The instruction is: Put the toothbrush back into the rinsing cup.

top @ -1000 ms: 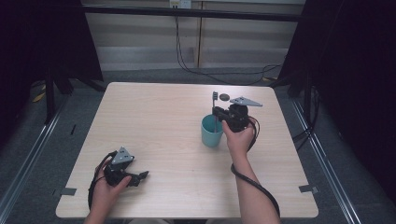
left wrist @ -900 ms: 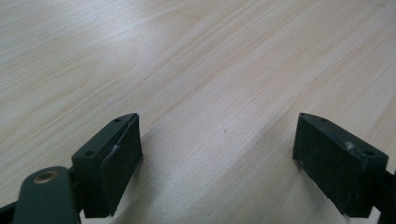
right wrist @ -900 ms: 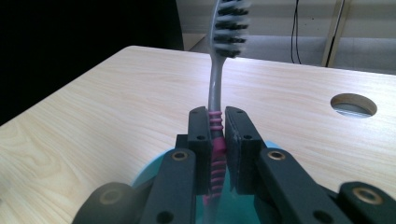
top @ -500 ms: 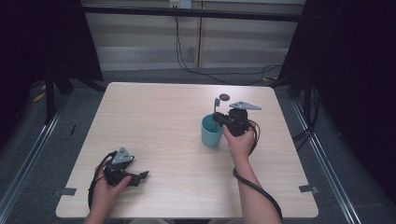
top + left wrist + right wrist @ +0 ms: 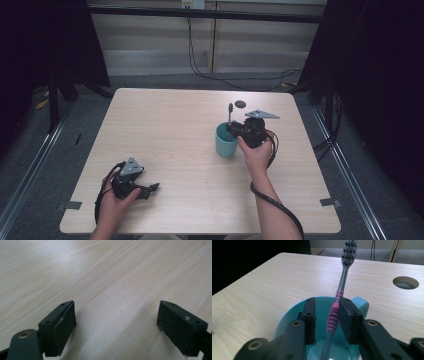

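Note:
A teal cup (image 5: 226, 145) stands right of the table's middle. A grey toothbrush (image 5: 230, 112) with a pink grip stands in it, head up. My right gripper (image 5: 231, 129) hovers over the cup's rim. In the right gripper view the toothbrush (image 5: 342, 282) runs up between the jaws above the cup (image 5: 287, 315). It leans against the right pad, with a gap on the left. The right gripper (image 5: 327, 302) has just been opening and is open. My left gripper (image 5: 152, 189) rests at the near left, open, and the left gripper (image 5: 116, 312) has bare wood between its jaws.
A round cable hole (image 5: 240, 104) sits in the table top behind the cup; the hole (image 5: 405, 282) is also in the right gripper view. Cables trail over the floor beyond the far edge. The light wooden table (image 5: 170, 130) has wide bare room at left and centre.
The right gripper's jaws have parted from the toothbrush, which now stands by itself in the cup, slightly lower. The left hand has not moved.

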